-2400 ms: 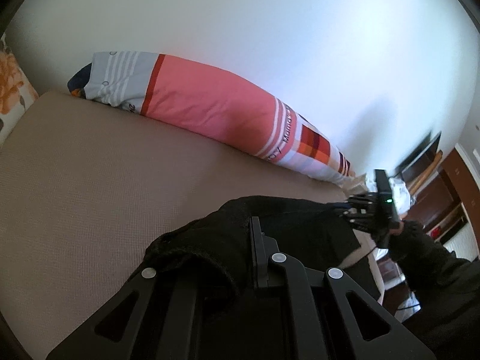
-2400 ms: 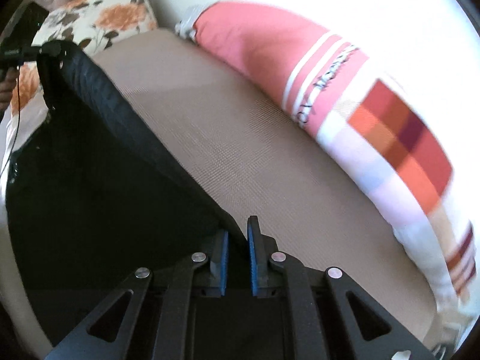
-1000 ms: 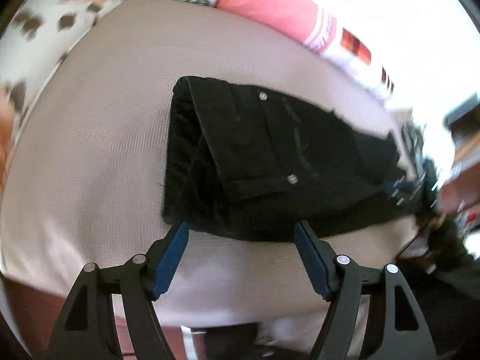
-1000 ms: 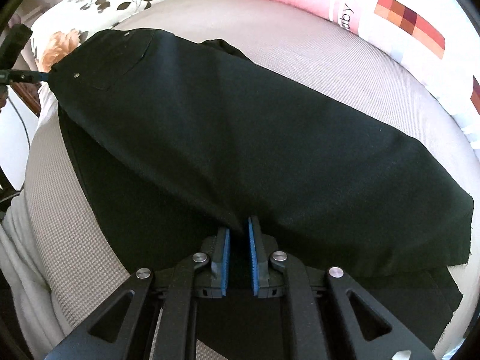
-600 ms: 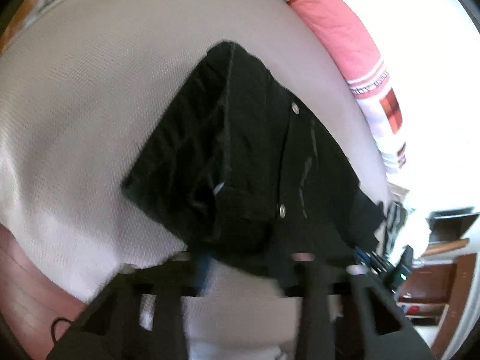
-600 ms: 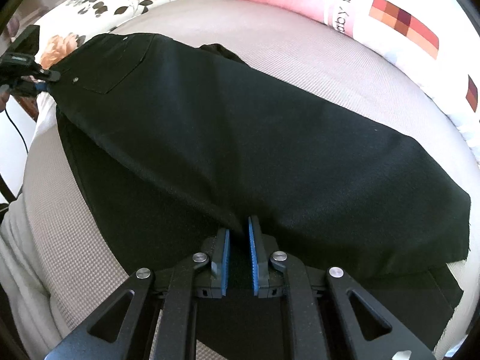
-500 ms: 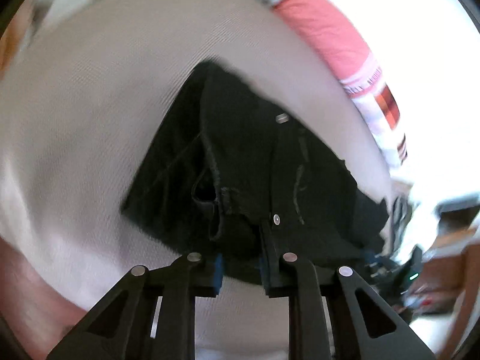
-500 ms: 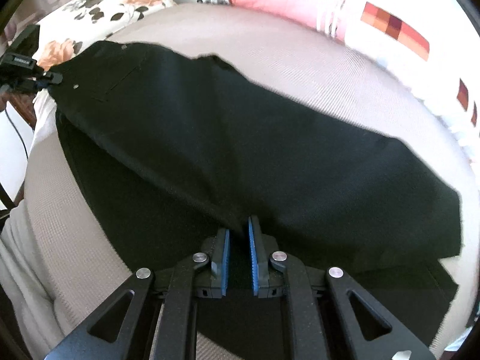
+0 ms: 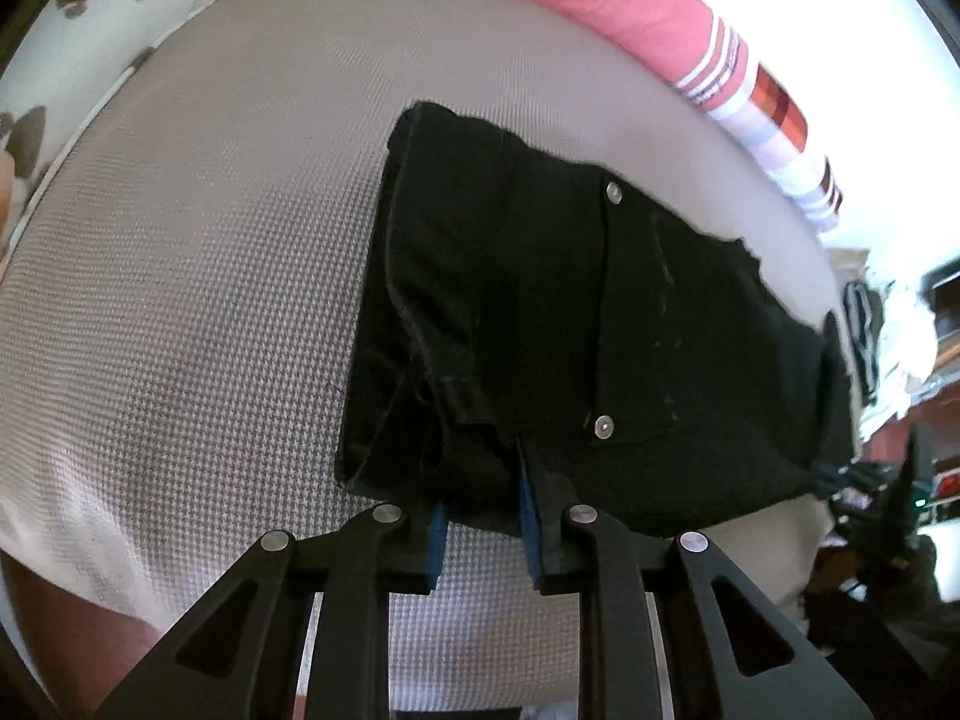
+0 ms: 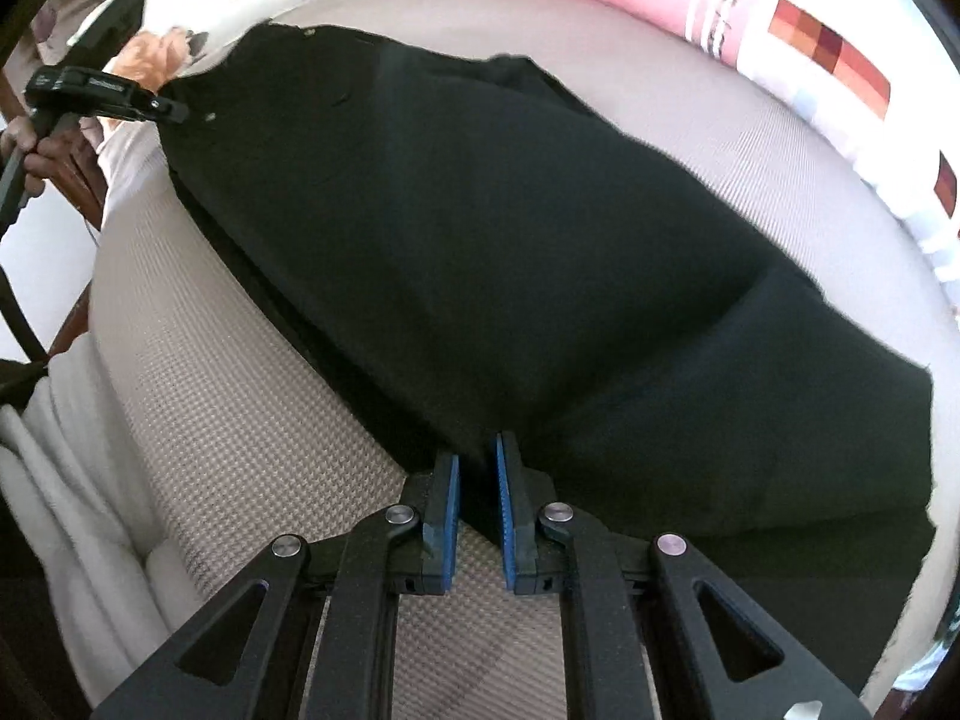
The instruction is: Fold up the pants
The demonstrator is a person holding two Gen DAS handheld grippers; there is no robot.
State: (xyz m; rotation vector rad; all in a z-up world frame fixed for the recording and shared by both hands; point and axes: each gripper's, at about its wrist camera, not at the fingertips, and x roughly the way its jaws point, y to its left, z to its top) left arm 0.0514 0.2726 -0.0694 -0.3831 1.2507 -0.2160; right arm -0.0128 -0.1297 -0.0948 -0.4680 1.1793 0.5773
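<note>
Black pants [image 10: 510,228] halved lengthwise on the bed [image 9: 198,276]; my left gripper [image 9: 480,516] and right gripper [image 10: 477,504] jaws clamp its near edge, crosswise folds left.

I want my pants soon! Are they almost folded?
Partly. The pants already lie doubled lengthwise on the bed. The left claw pinches the waist end, the right claw the leg edge. Folding them shorter is left.
</note>
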